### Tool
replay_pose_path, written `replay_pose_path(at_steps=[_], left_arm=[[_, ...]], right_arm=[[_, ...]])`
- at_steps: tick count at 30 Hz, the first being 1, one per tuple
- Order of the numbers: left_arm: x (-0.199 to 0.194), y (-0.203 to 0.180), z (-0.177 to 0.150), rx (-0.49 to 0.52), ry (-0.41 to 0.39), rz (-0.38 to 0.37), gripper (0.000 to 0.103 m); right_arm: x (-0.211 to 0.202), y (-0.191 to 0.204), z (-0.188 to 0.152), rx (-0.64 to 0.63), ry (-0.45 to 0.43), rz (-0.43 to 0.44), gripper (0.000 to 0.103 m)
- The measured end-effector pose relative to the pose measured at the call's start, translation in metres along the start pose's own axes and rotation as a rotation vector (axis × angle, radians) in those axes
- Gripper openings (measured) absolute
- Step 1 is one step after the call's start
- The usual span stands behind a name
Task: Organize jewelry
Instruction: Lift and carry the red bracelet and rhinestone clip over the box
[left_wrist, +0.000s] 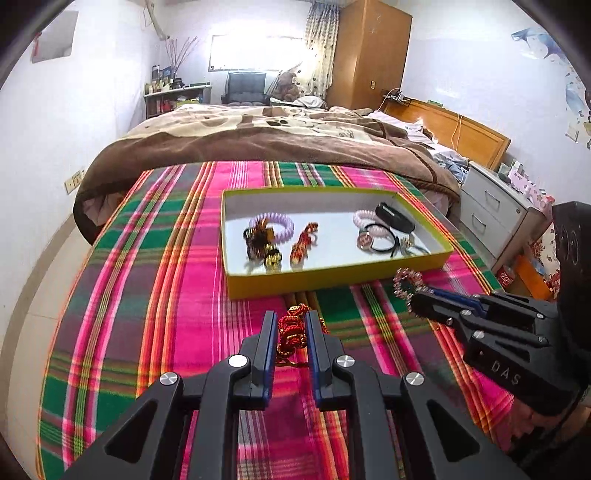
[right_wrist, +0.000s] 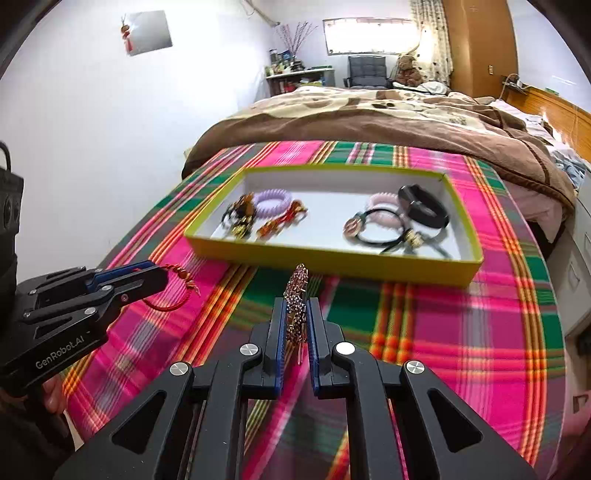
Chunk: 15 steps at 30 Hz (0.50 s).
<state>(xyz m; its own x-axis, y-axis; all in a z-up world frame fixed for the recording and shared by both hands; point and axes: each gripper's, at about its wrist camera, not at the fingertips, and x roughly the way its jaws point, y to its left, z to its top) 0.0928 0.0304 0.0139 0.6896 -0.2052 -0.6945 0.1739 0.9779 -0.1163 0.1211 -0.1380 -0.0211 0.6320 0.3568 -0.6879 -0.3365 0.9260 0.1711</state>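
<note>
A yellow-green tray (left_wrist: 332, 275) (right_wrist: 332, 260) with a white floor sits on the plaid cloth and holds several pieces: purple coil bands, black hair ties, a red-gold charm, a black bangle. My left gripper (left_wrist: 291, 323) is shut on a red cord bracelet (left_wrist: 291, 330), just in front of the tray; in the right wrist view it (right_wrist: 162, 275) shows at the left with the bracelet (right_wrist: 173, 291) hanging from it. My right gripper (right_wrist: 297, 312) is shut on a beaded sparkly hair clip (right_wrist: 297, 295), held edge-on before the tray; the left wrist view shows it (left_wrist: 415, 301) with the clip (left_wrist: 406, 282) near the tray's front right corner.
The plaid cloth (left_wrist: 166, 295) covers a rounded table. Behind it is a bed with a brown blanket (left_wrist: 258, 140). A grey drawer unit (left_wrist: 491, 206) stands at the right, a wardrobe (left_wrist: 369, 51) at the back.
</note>
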Motion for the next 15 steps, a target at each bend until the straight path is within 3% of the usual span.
replay_pose_path(at_steps=[15], left_arm=[[0.031,-0.004,0.051,0.021,-0.013,-0.008,0.015]], right_arm=[[0.017,-0.038,0.057,0.047,-0.037,-0.015,0.011]])
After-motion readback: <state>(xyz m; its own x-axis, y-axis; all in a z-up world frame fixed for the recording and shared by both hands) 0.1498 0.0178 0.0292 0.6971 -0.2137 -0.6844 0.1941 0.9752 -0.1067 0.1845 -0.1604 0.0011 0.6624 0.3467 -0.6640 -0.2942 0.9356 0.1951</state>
